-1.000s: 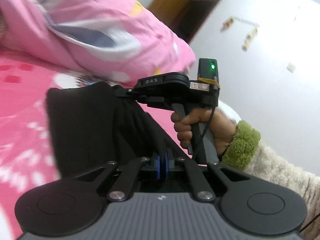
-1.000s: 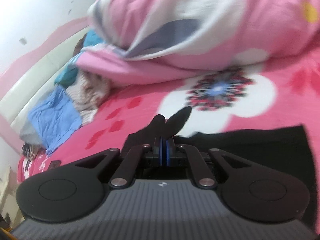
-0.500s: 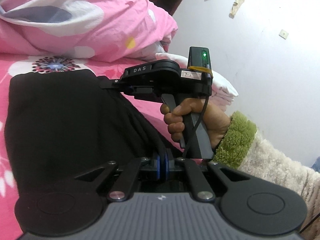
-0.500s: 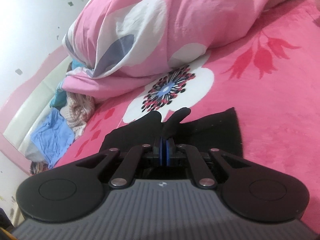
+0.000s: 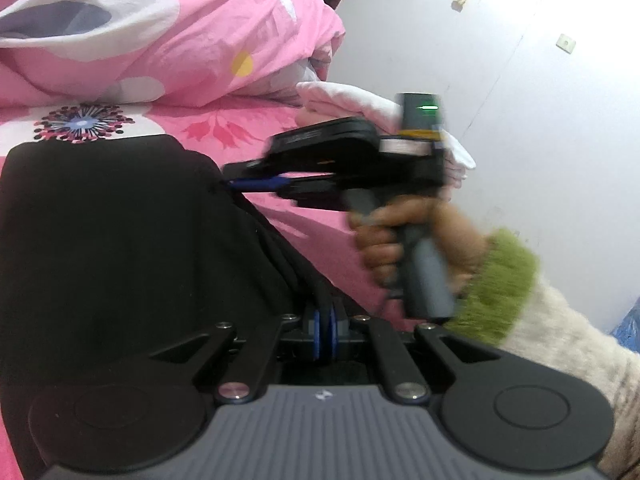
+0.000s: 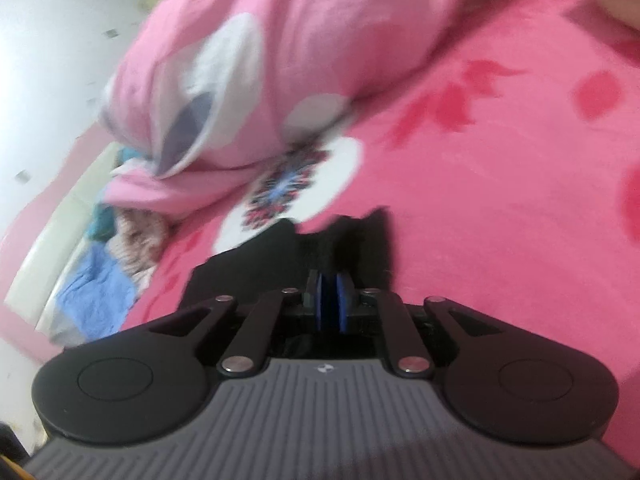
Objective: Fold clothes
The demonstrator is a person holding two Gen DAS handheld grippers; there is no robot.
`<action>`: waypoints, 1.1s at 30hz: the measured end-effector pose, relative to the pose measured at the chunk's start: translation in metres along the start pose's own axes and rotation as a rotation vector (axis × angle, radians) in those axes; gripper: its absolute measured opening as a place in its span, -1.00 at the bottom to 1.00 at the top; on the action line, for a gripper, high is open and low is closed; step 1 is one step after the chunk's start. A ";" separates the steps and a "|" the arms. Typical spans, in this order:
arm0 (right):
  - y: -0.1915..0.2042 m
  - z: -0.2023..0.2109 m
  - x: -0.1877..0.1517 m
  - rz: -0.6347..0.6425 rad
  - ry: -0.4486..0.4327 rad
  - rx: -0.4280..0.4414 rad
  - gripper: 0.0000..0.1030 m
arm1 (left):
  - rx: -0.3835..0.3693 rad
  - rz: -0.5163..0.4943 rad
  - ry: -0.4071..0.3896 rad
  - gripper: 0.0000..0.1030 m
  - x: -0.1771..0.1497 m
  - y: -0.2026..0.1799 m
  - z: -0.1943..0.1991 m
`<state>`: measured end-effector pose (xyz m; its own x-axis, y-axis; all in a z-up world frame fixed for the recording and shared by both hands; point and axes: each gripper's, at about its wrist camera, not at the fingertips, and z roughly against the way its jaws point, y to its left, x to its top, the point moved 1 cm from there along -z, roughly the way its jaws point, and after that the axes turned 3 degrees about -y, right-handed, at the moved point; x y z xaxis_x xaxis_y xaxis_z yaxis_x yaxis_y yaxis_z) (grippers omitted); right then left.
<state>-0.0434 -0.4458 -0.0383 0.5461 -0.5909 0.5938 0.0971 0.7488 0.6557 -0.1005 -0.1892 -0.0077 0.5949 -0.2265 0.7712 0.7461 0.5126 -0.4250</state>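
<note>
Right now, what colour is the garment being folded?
Plain black garment; the left wrist view shows it best.

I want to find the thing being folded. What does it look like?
Look at the pink flowered bed. In front of the big pink quilt lies a flat black cloth. It is the only plain black thing there.

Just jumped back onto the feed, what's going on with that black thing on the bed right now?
A person is folding a black garment on the pink floral bed sheet, one handheld gripper per hand. The left gripper is shut on a bunched edge of the cloth. The right gripper, seen side-on from the left camera at the garment's far corner, has just been opening; a gap shows between its pads, with black fabric right at its tips. A pink duvet lies behind.
</note>
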 end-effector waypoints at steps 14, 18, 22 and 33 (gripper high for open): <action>-0.020 0.215 -0.121 -0.154 -0.251 -0.102 -0.18 | -0.016 -0.063 0.000 0.33 -0.004 -0.024 0.002; -0.017 0.216 -0.160 -0.230 -0.267 -0.050 -0.18 | 0.029 -0.020 -0.009 0.33 -0.002 -0.017 0.052; -0.003 0.198 -0.170 -0.203 -0.257 0.014 -0.18 | 0.177 -0.048 -0.002 0.33 -0.006 -0.004 0.109; 0.030 0.159 -0.153 -0.052 -0.232 -0.015 -0.46 | 0.471 -0.161 -0.033 0.08 -0.052 0.000 0.157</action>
<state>-0.2566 -0.3810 -0.0350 0.3339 -0.6809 0.6518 0.1331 0.7186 0.6826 -0.1782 -0.0476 0.0261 0.4683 -0.3112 0.8269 0.6069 0.7935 -0.0452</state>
